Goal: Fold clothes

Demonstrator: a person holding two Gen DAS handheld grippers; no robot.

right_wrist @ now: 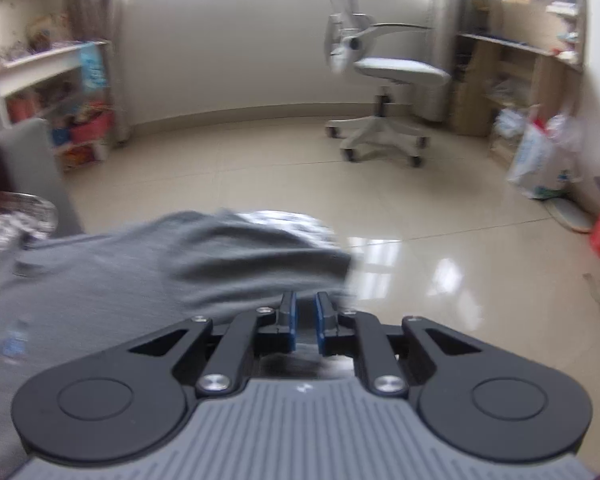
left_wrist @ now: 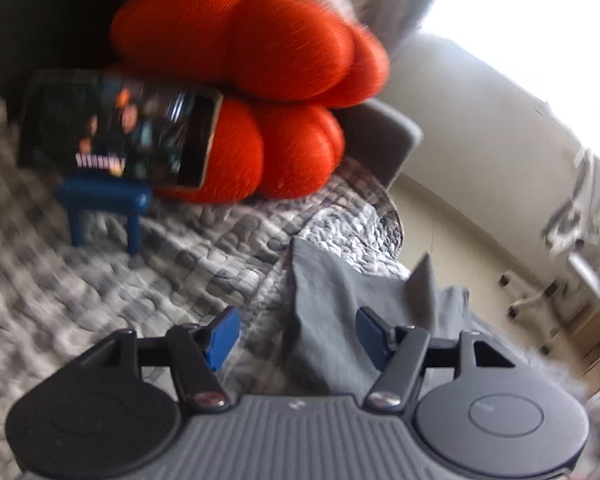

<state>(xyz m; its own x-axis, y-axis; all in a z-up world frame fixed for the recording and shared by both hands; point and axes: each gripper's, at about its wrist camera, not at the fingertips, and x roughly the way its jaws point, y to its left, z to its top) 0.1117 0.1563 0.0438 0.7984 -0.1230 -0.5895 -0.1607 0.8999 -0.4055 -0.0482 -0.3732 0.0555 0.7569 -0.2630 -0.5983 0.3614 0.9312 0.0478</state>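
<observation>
Bedroom, daylight. Grey-white quilted bed cover carries crumpled grey garment; glossy tiled floor beyond. Left gripper hangs over garment, fingers spread, gripping nothing. Right gripper fingers narrowly parted at garment edge; grasp unclear. Left view alone: orange cushion, phone on blue stand. Right view alone: shelves.

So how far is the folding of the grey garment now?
Not far, it seems. Done: the grey garment lies on the quilted bed cover, still rumpled, and no neat fold shows. In hand: the left hand-held gripper stands open above it, holding nothing; the right hand-held gripper is nearly shut at the garment's edge, but a grip is not clear. Left: smoothing and the folds themselves.
</observation>
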